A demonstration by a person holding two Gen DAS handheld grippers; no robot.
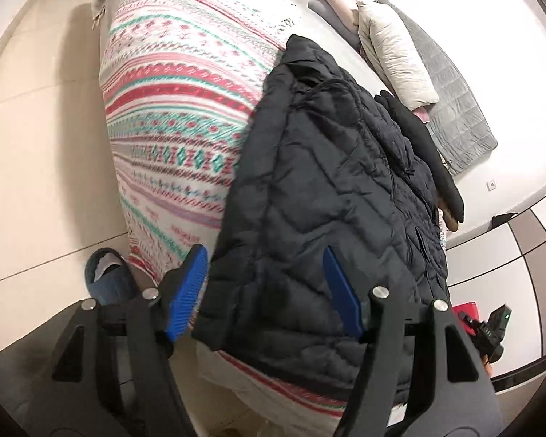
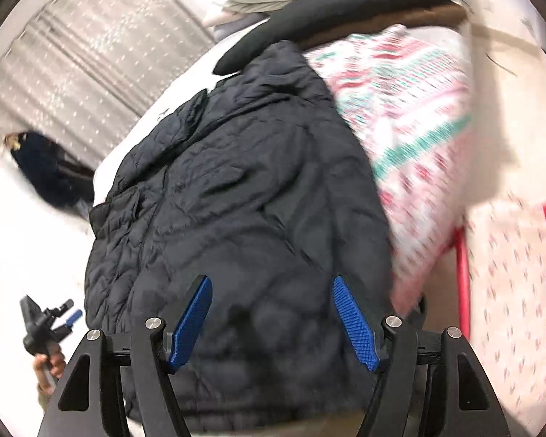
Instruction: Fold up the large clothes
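A dark navy quilted jacket (image 1: 331, 189) lies lengthwise on a bed covered by a pink, red and teal patterned blanket (image 1: 178, 109). My left gripper (image 1: 265, 284) hovers over the jacket's near end with both blue pads apart and nothing pressed between them. In the right wrist view the same jacket (image 2: 236, 182) fills the middle, and my right gripper (image 2: 273, 317) stands open just above its near hem. Each view catches the other gripper off to the side, held in a hand: the right gripper (image 1: 487, 327) and the left gripper (image 2: 47, 324).
A black garment (image 1: 418, 138) lies on a brown one along the jacket's far side. Pillows (image 1: 393, 47) and a grey quilted mat (image 1: 451, 83) sit beyond. A blue slipper (image 1: 105, 276) rests on the tiled floor by the bed. A red frame (image 2: 462, 273) stands to the right.
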